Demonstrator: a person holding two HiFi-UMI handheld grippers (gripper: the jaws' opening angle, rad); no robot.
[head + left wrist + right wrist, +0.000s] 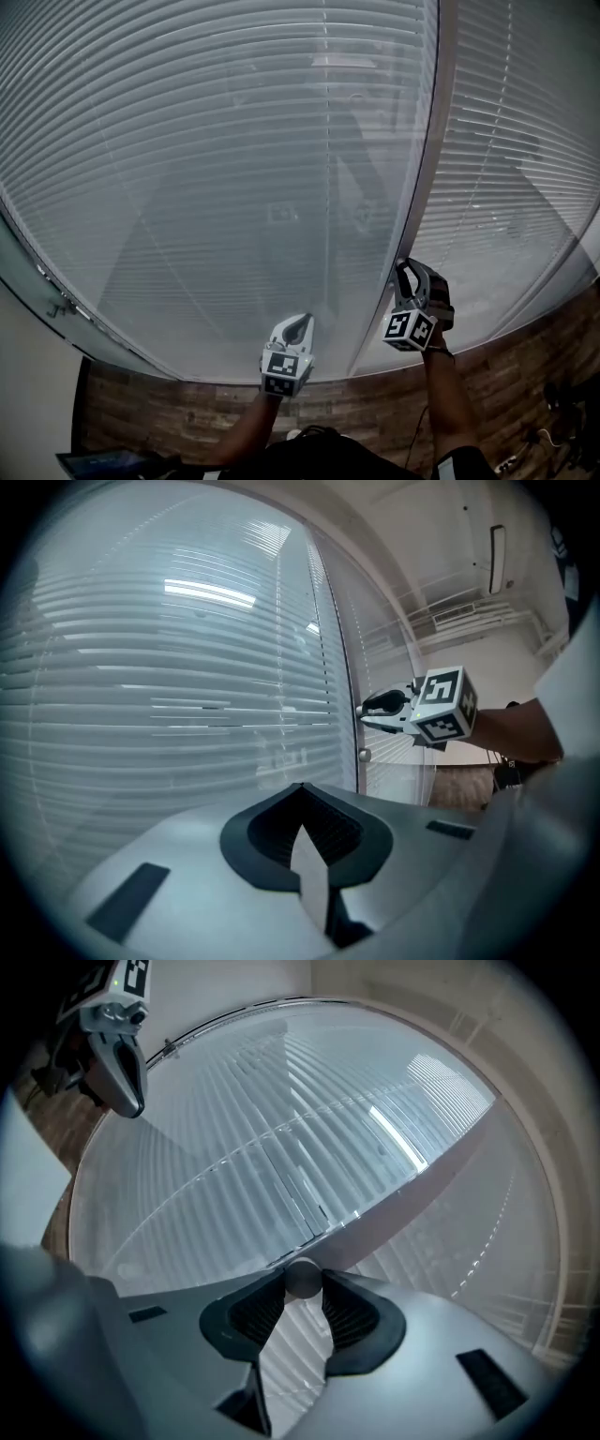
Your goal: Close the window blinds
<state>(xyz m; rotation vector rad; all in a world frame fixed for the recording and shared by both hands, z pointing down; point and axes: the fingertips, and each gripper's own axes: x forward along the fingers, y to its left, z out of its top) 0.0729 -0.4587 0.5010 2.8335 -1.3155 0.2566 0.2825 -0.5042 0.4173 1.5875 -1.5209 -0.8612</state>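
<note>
Pale horizontal blinds fill the big window pane, with their slats partly tilted. A second set of blinds hangs right of the upright window frame. My right gripper is at that frame, shut on a small round grey knob that sits between its pads. In the left gripper view the right gripper touches the frame just above another small knob. My left gripper hangs in front of the big pane, shut on nothing, with its pads together.
A wood-plank floor runs below the window sill. Dark gear and cables lie at the lower right. A wall air unit is mounted high on the room's far side.
</note>
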